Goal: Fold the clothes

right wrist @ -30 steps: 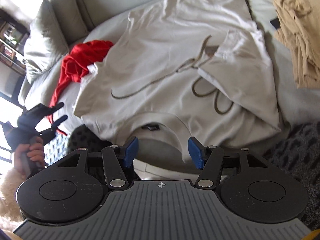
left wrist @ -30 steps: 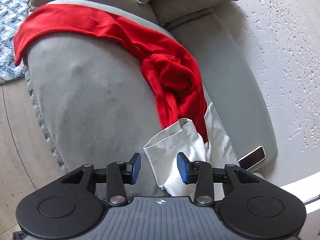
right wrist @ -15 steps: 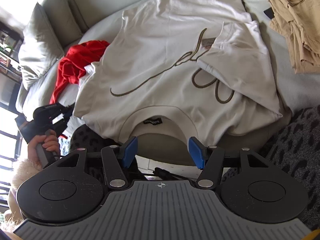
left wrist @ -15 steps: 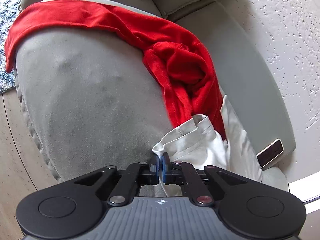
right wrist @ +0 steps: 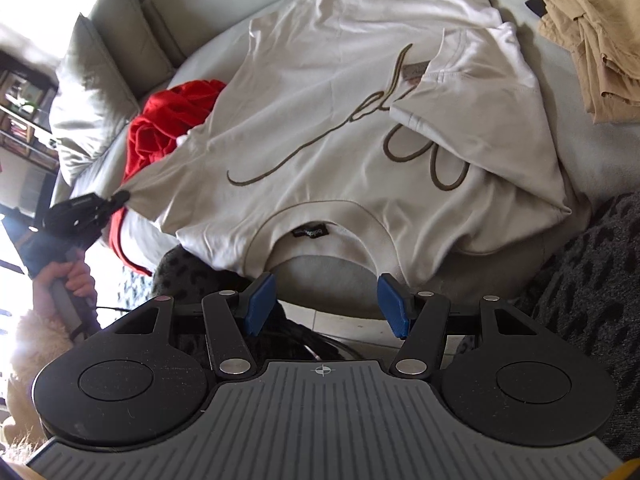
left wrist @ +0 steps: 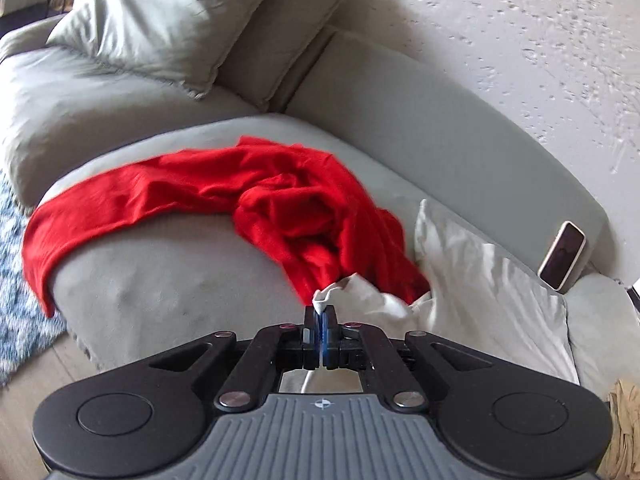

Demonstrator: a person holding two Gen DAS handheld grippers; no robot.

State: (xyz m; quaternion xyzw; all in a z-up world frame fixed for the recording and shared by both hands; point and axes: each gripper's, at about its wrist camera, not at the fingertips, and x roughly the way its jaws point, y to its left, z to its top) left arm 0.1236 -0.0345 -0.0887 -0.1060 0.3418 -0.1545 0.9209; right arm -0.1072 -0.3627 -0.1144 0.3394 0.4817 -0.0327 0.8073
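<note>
A cream T-shirt [right wrist: 360, 112] with a brown script print lies spread on the grey sofa, collar toward me, one sleeve folded over the chest. My left gripper [left wrist: 320, 320] is shut on the other sleeve's cuff [left wrist: 332, 294] and pulls it out sideways; it also shows in the right wrist view [right wrist: 120, 198]. My right gripper [right wrist: 326, 302] is open and empty, just in front of the collar [right wrist: 316, 236], above the sofa's edge.
A red garment [left wrist: 248, 208] lies crumpled on the sofa beside the shirt. A tan garment pile [right wrist: 592, 28] sits at the far right. A phone [left wrist: 562, 254] leans on the sofa back. Grey cushions [left wrist: 160, 20] are behind. A patterned rug [left wrist: 16, 280] lies on the floor.
My left gripper closed on the sleeve cuff and lifted and pulled it outward, stretching the sleeve. My right gripper moved closer to the collar and stayed open.
</note>
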